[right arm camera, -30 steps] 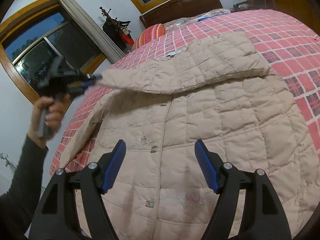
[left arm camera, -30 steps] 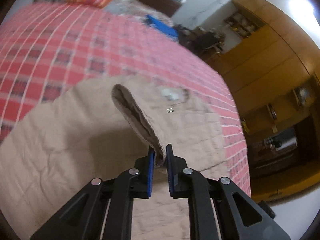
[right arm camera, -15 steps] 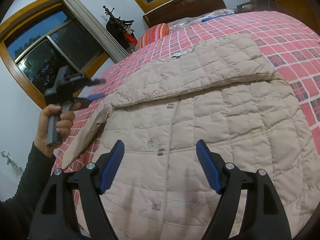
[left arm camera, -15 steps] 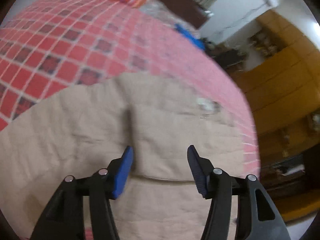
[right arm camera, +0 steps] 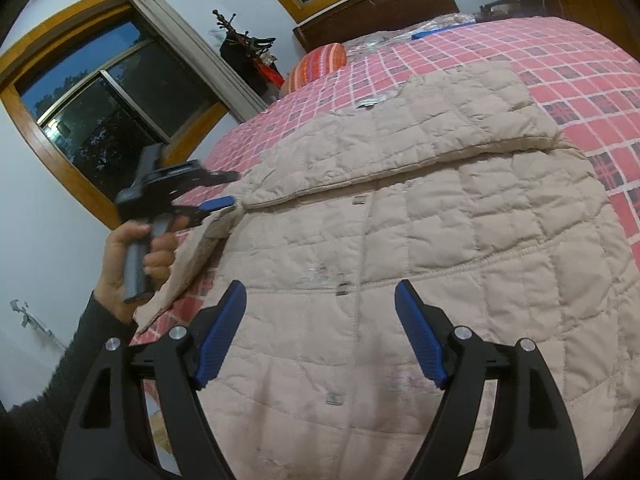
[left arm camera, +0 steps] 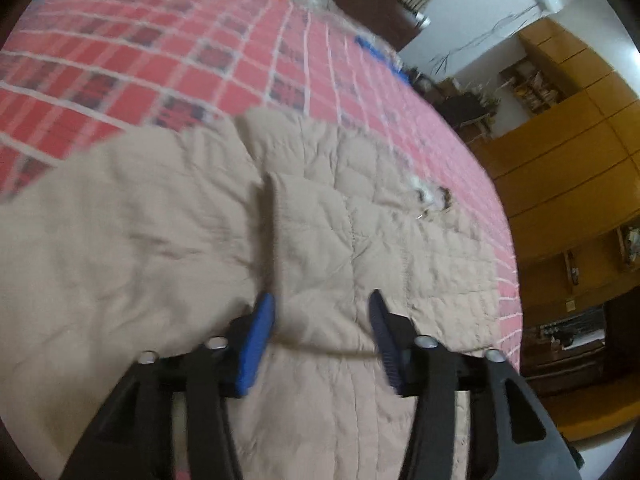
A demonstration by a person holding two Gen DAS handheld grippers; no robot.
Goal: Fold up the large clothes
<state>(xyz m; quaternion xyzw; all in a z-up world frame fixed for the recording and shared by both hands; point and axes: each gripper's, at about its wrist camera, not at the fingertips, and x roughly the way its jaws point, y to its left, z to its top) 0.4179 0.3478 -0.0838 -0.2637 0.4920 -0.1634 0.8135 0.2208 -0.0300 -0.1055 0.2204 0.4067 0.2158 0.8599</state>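
1. Left wrist view: the left claw (left arm camera: pixel 320 316) is hanging with its blue pads wide apart and nothing between them, just above the beige quilted jacket (left arm camera: pixel 168 248). The jacket is lying spread on the bed (left arm camera: pixel 168 60), over its red checked cover. A sleeve (left arm camera: pixel 320 224) is lying folded in across the jacket body, its cuff end pointing toward the camera. The picture is blurring, so finer detail is hard to tell.

2. Right wrist view: the right claw (right arm camera: pixel 320 332) is also standing wide and gripping nothing, hovering over the lower front of the jacket (right arm camera: pixel 460 248) near the button line. The folded sleeve (right arm camera: pixel 400 148) is crossing the chest as a long flap. At the left side, a hand (right arm camera: pixel 136 252) is holding the left claw (right arm camera: pixel 218 190) just beside the sleeve's end, at the jacket's edge; its pads are apart, clamping no cloth.

3. Judgement on the step: the sleeve fold looks laid, and the next fold is being lined up.
   - Gripping the padded cloth deep, through both layers, should be stopping it from slipping.
   - Taking matching points on both sides should be keeping the fold line straight.
   - Lifting low and slowly should be leaving the folded sleeve undisturbed.
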